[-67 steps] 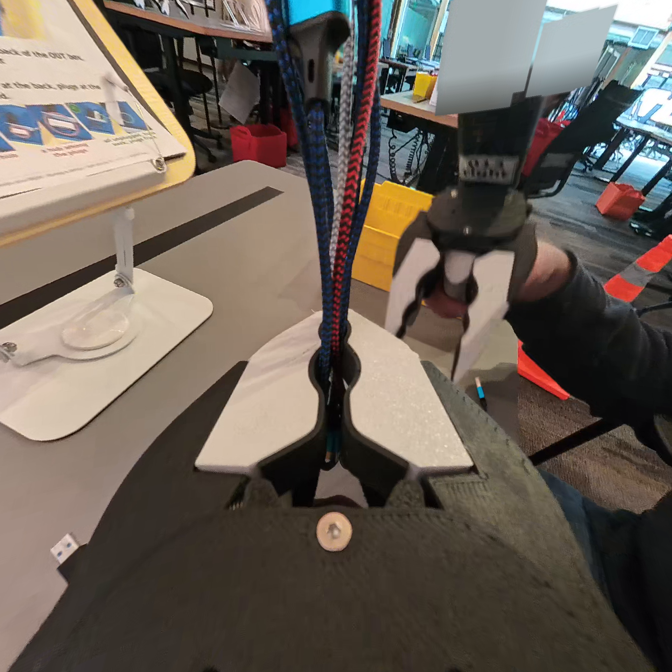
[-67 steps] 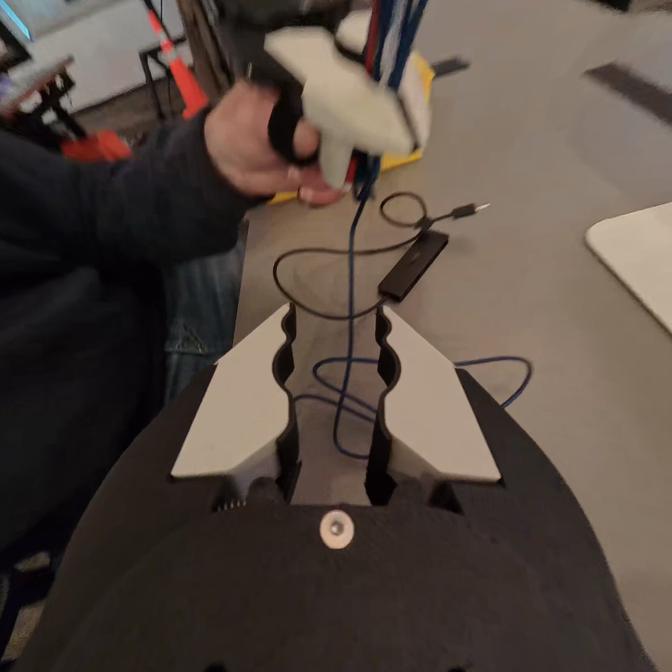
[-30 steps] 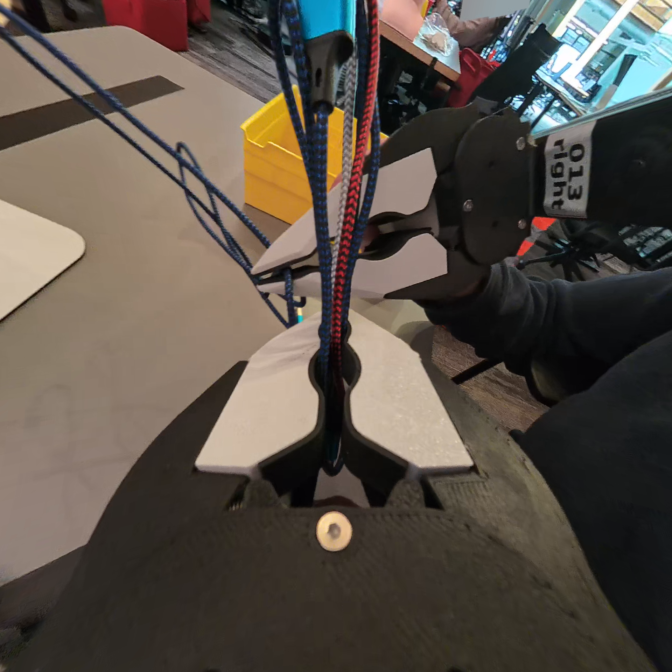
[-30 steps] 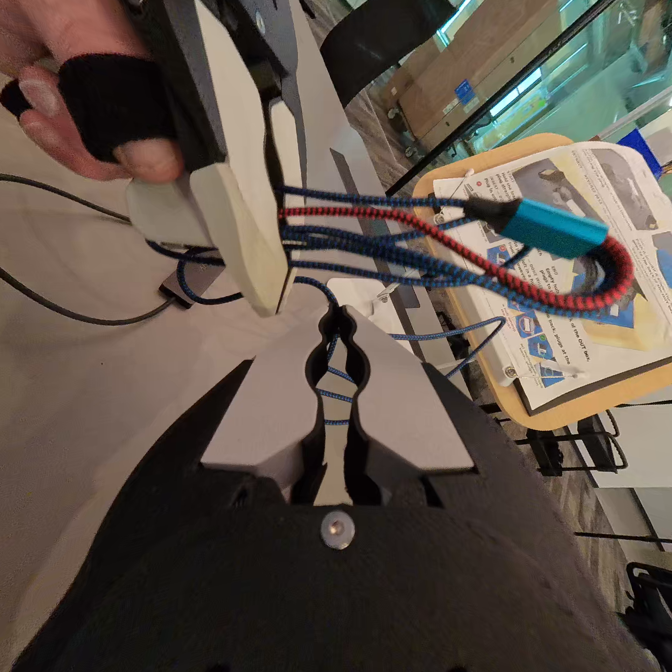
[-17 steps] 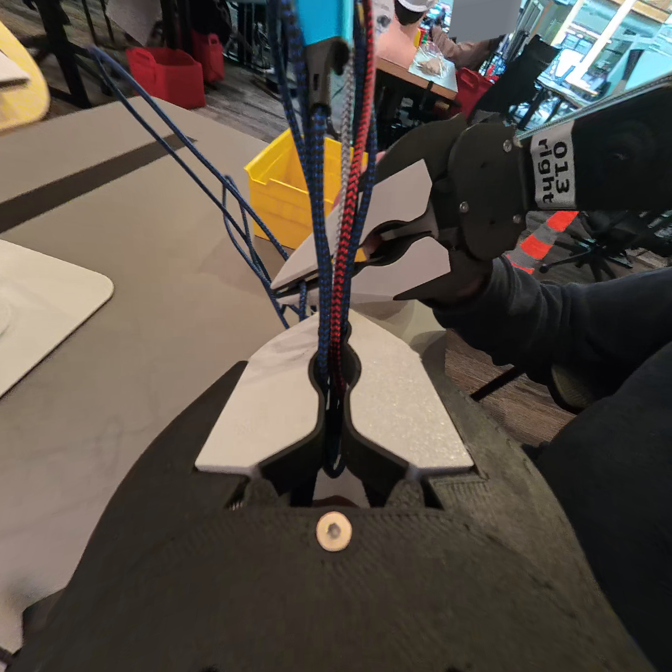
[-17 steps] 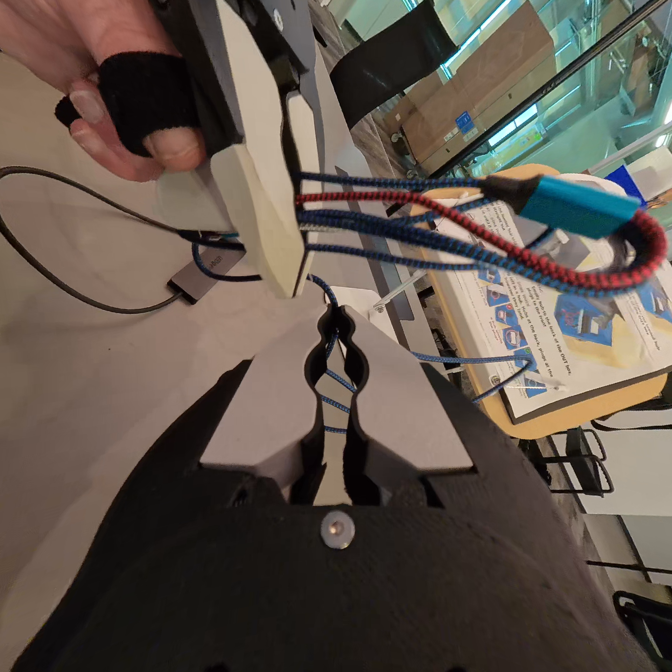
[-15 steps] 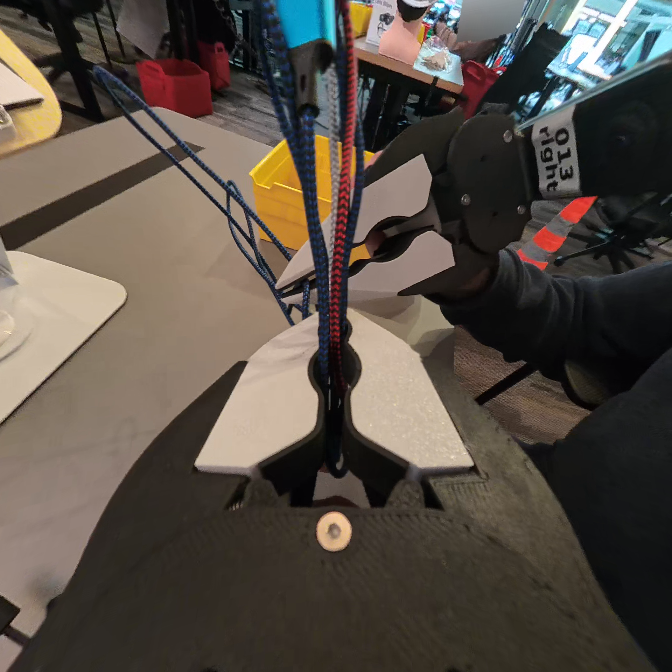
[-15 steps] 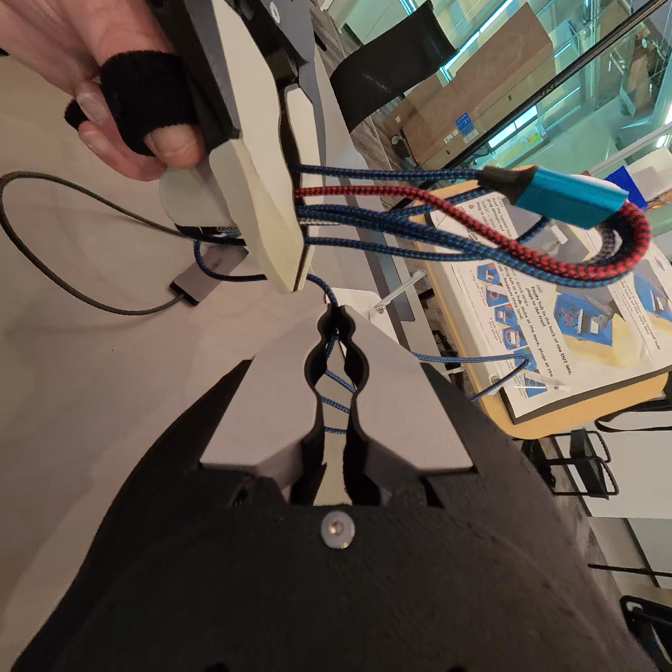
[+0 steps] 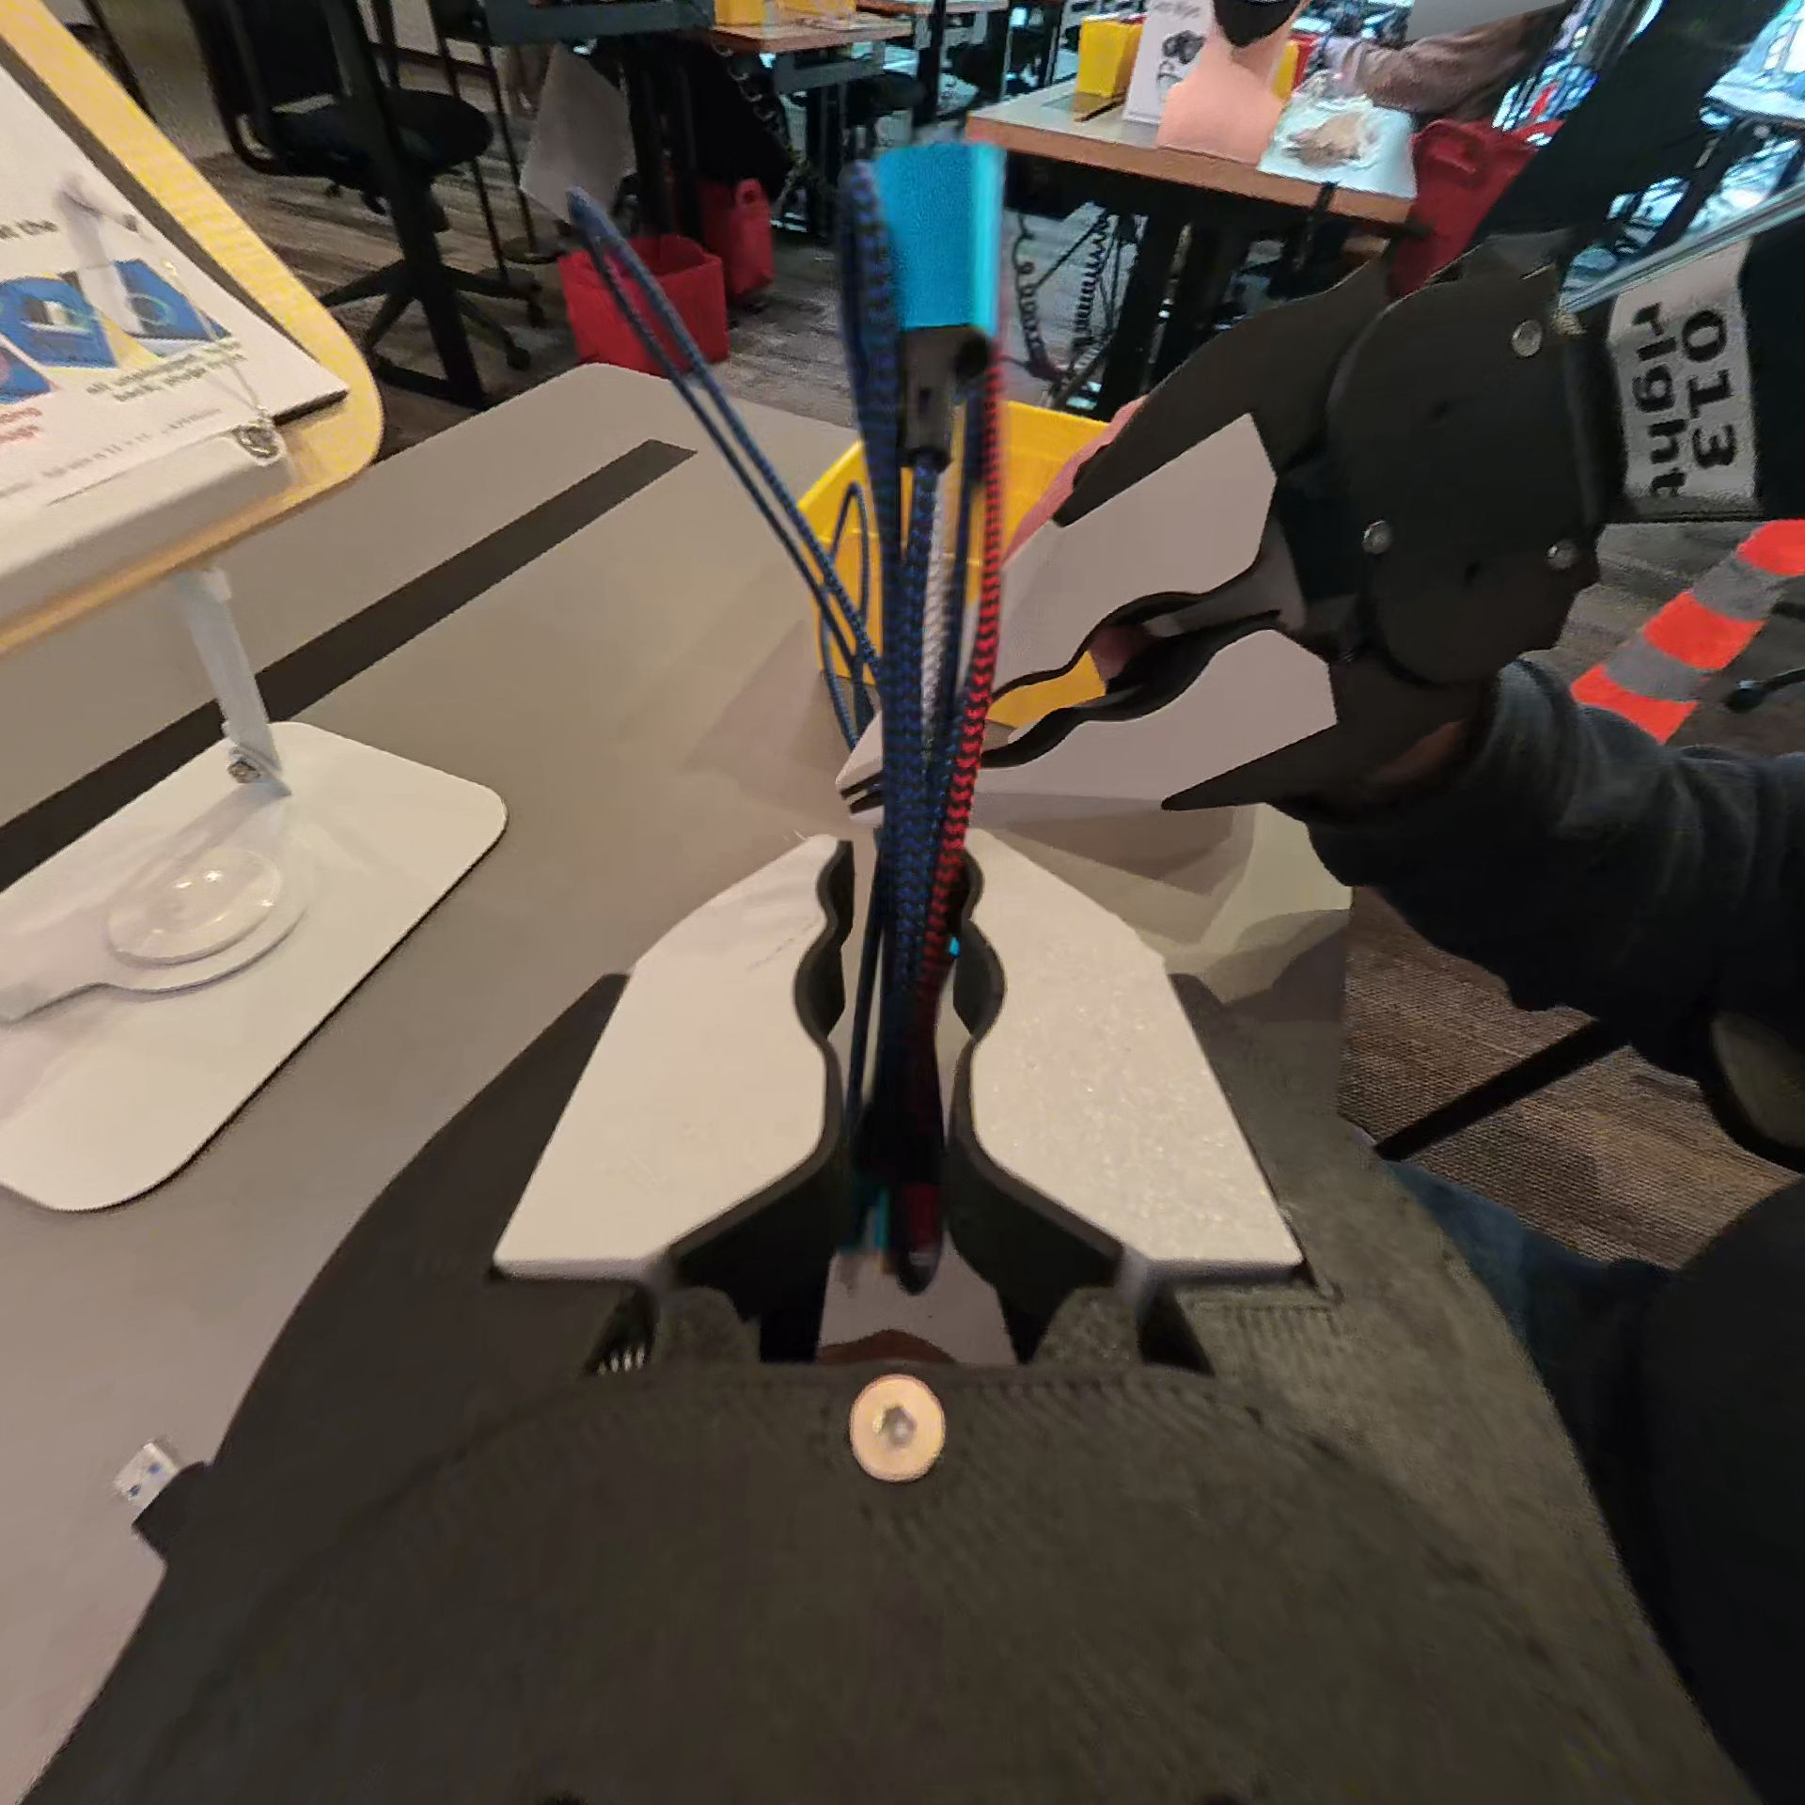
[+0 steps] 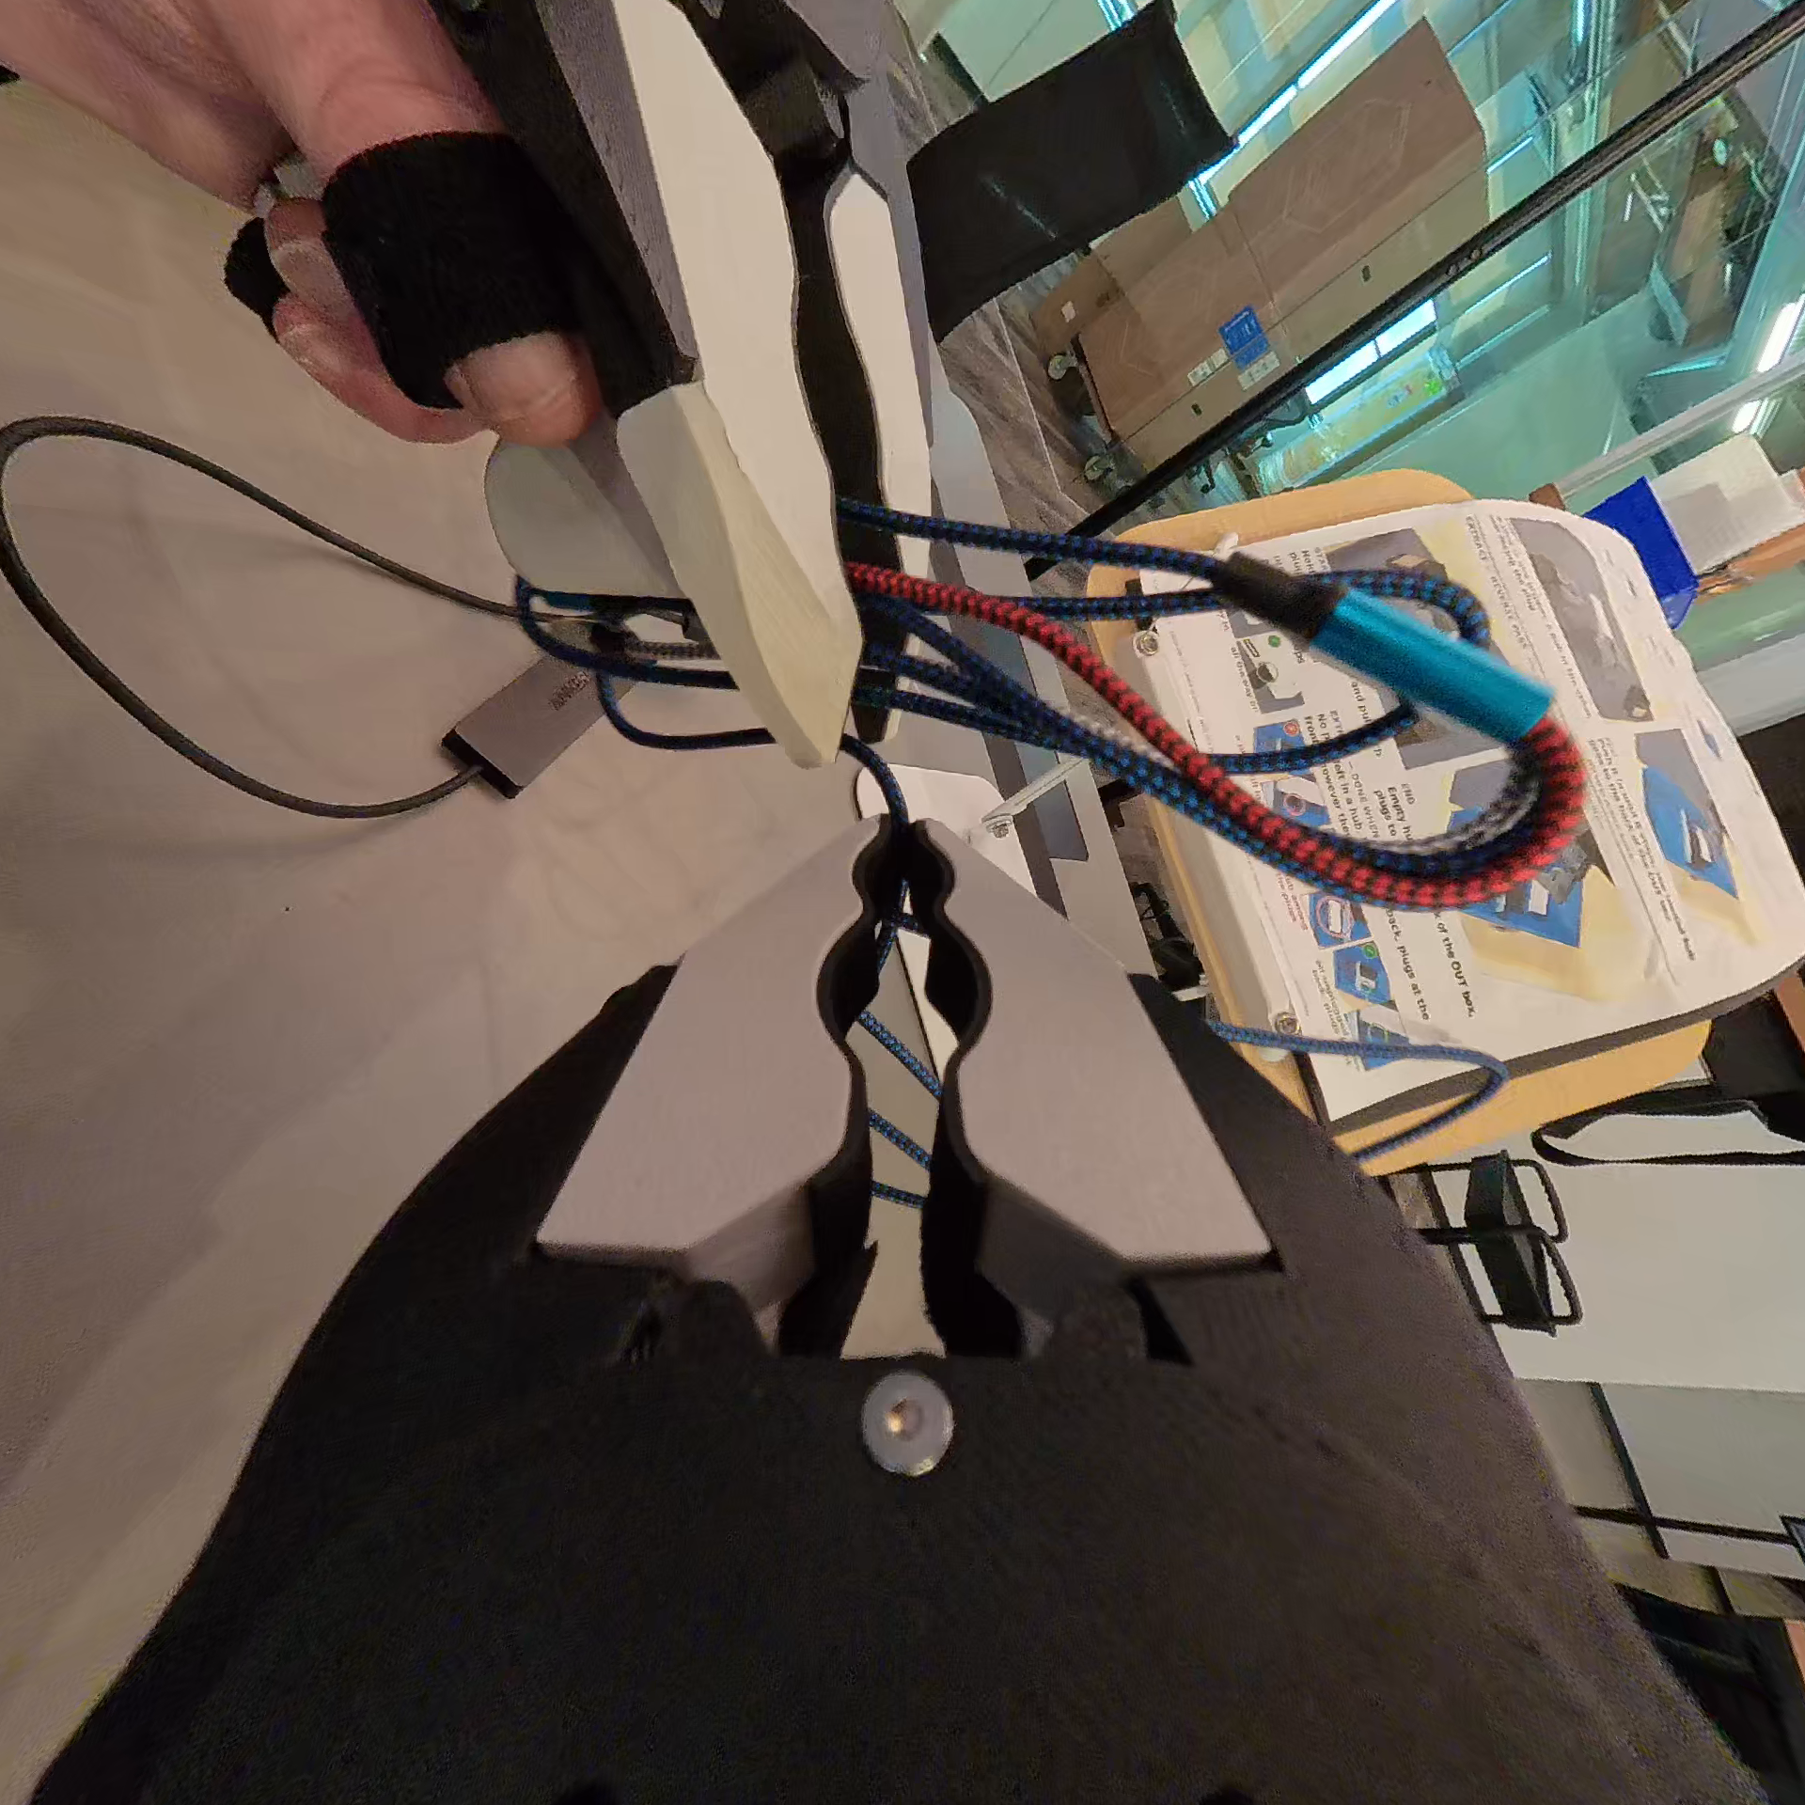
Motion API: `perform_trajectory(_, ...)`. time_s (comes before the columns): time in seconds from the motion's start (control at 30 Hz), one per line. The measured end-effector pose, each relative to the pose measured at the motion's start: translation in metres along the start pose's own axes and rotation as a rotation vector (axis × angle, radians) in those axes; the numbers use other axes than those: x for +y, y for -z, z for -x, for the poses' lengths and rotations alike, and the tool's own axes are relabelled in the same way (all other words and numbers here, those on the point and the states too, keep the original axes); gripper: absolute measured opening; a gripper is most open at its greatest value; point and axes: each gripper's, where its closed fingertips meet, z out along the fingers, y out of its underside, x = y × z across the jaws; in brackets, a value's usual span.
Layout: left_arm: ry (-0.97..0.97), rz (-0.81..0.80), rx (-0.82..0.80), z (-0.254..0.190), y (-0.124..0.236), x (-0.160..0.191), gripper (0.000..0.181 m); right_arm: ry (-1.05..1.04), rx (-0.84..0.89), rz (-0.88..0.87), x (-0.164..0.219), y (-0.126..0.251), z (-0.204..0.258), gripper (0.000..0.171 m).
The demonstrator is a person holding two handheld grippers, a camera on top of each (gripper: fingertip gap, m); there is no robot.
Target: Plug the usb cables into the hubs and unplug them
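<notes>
While your left gripper [image 9: 903, 879] stands partly open with the bundle of braided usb cables [image 9: 923, 742] loose between its fingers, your right gripper [image 10: 899, 830] is pinched nearly closed on one thin blue cable [image 10: 894, 986] just beyond it. Ahead of the left gripper a teal plug [image 9: 940, 244] tops the bundle. Farther off, the grey hub [image 10: 532, 713] lies on the desk [image 10: 244, 977], past your hand [image 10: 322, 146].

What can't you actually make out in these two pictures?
- Left wrist view: the cable bundle is motion-blurred; its lower ends vanish between the jaws.
- Right wrist view: the gray hub's ports sit behind the left gripper.
- Right wrist view: the thin blue cable's plug is cut off.
</notes>
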Motion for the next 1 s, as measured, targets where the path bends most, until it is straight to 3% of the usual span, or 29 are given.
perform_trajectory(0.4,0.107,0.041,0.137,-0.012,-0.011,0.014,0.004,0.011,-0.016,-0.065,-0.011,0.002,0.001,0.000)
perform_trajectory(0.5,0.143,0.026,0.112,-0.003,-0.008,0.016,0.004,-0.077,0.015,-0.047,-0.003,0.003,-0.009,0.021)
perform_trajectory(0.57,0.155,0.008,0.073,0.005,-0.004,0.016,0.003,-0.191,0.018,-0.028,0.005,0.007,-0.013,0.034)
perform_trajectory(0.63,0.115,0.009,-0.002,0.013,-0.002,0.017,0.003,-0.381,-0.118,-0.046,0.003,0.011,0.004,0.045)
perform_trajectory(0.7,0.062,0.034,-0.055,0.015,-0.003,0.018,0.003,-0.610,-0.274,-0.134,-0.011,0.016,0.023,0.042)
perform_trajectory(0.8,0.018,0.044,-0.086,0.011,-0.007,0.016,0.003,-0.886,-0.426,-0.310,-0.032,0.017,0.034,0.056)
perform_trajectory(0.9,-0.025,0.086,-0.154,0.017,-0.007,0.021,0.003,-1.085,-0.445,-0.401,-0.030,0.009,0.028,0.057)
perform_trajectory(1.0,-0.029,0.128,-0.181,0.016,-0.009,0.026,0.003,-1.223,-0.436,-0.470,-0.024,0.002,0.018,0.077)
